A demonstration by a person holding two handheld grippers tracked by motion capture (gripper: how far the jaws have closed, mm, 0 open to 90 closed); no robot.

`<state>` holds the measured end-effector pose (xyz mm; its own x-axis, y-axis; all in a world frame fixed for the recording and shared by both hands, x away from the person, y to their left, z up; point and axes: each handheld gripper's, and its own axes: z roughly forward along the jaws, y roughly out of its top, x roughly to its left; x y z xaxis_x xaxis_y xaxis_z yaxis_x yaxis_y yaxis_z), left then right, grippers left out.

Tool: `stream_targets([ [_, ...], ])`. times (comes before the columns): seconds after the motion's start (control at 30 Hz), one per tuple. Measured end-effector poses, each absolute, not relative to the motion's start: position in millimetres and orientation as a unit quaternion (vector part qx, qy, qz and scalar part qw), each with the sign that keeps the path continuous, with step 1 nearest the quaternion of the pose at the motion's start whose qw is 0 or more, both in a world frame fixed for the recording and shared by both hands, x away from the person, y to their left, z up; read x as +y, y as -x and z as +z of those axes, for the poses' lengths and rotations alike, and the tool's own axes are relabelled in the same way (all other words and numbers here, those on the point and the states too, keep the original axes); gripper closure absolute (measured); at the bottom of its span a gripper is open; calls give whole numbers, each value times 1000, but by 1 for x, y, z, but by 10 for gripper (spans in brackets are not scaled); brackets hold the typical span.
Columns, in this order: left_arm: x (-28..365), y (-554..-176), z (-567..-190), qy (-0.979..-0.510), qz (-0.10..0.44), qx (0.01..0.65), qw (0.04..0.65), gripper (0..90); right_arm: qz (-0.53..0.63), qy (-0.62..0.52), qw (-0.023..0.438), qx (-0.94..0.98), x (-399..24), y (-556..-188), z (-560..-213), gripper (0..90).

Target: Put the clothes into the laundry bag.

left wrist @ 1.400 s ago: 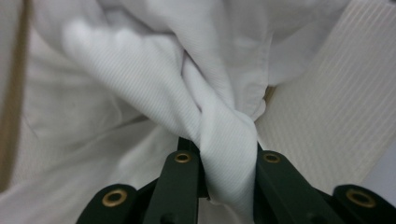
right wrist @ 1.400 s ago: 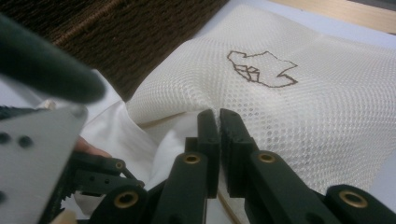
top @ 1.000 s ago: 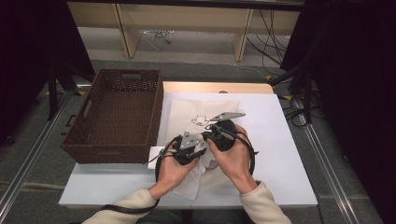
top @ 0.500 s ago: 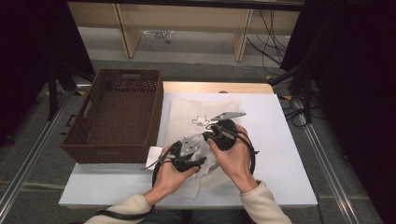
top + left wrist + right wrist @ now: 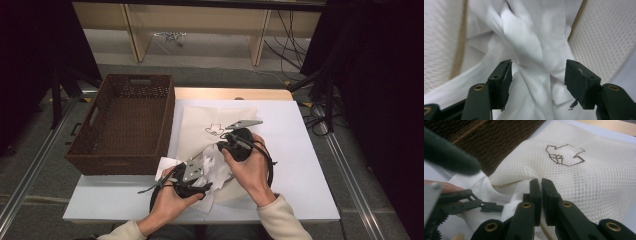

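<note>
Left hand-held gripper (image 5: pixel 536 82) back (garment (image 5: pixel 529 45) lengthwise)

My left gripper (image 5: pixel 537 82): jaws matt black plastic, brass-coloured rivets at the joints; pads (image 5: pixel 502 83) dull black rubbery blocks, edges nicked and rough. My right gripper (image 5: pixel 540 187): same matt black plastic and brass-coloured rivets. Top plate (image 5: pixel 192 169) on the left one is bare grey metal, slight sheen.

White cloth (image 5: pixel 529 50): smooth, thin woven fabric, soft creases, no gloss. Mesh bag (image 5: pixel 584 175): cream open-weave net, fine regular holes, matt, with a dark brown stitched outline (image 5: pixel 564 155). Basket (image 5: pixel 125 122): dark brown wicker, coarse and ribbed. Table (image 5: pixel 305 145): white, smooth, faintly satin, pale wood strip along the far edge.
</note>
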<state>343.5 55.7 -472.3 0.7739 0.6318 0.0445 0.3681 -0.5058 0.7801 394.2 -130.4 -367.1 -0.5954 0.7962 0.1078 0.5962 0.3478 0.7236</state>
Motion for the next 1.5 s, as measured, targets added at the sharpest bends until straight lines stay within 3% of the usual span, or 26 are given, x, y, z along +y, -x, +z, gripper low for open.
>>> stream_targets([
  [0.17,47,-347,-488,-871,157,290,364,454,372,-431,130,811,-130,-394,-368,881],
  [0.33,43,-353,-488,-877,159,285,353,635,369,-436,127,811,-129,-393,-368,882],
  [0.53,41,-357,-487,-876,159,290,351,738,365,-438,133,811,-129,-394,-368,882],
  [0.57,41,-357,-486,-874,158,293,353,806,368,-430,138,813,-130,-395,-369,883],
  [0.67,41,-358,-484,-871,152,296,361,852,369,-436,129,811,-130,-394,-368,885],
  [1.1,42,-356,-468,-843,137,301,424,874,372,-431,131,811,-129,-394,-367,885],
  [1.43,30,-369,-458,-823,157,310,449,873,378,-430,144,807,-130,-393,-367,885],
  [1.5,26,-374,-458,-824,168,307,445,872,372,-438,129,808,-130,-392,-365,885],
])
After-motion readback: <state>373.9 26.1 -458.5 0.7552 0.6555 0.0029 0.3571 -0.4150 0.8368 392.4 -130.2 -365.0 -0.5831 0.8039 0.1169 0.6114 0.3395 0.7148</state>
